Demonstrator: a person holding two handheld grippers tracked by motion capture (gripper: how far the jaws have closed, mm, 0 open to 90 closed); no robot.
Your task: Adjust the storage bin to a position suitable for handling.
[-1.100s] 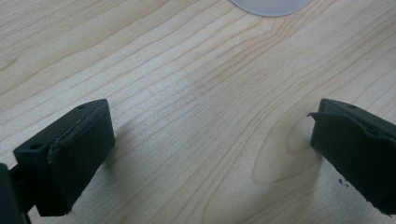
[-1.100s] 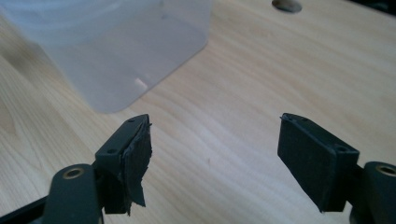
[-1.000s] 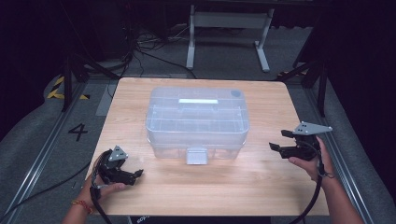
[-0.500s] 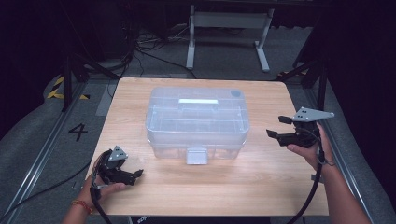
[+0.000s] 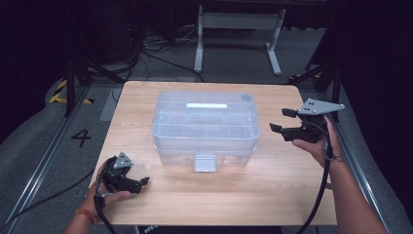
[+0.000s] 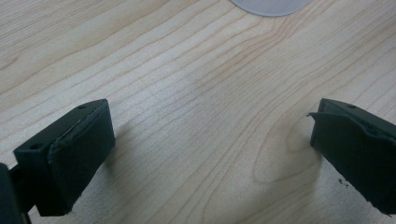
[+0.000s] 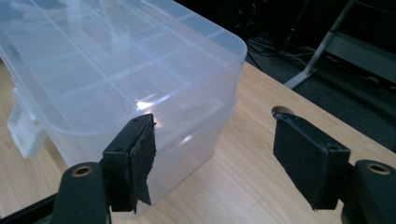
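A clear plastic storage box [image 5: 204, 126] with a lid and a front latch [image 5: 204, 163] stands shut in the middle of the wooden table [image 5: 219, 197]. My left gripper [image 5: 143, 183] rests low at the table's front left, open, with only bare wood between its jaws [image 6: 210, 144]. My right gripper [image 5: 278, 120] hovers above the table to the right of the box, open and pointing at the box's right end. In the right gripper view the box corner [image 7: 116, 79] lies just beyond the empty jaws [image 7: 215, 149], not touched.
A metal stand [image 5: 238, 29] and cables lie on the dark floor behind the table. A floor rail with the number 4 [image 5: 80, 137] runs along the left side. Bare wood lies in front of the box and to both sides.
My right gripper has risen and moved farther from me, toward the box's right end. The left gripper and the box have stayed put.
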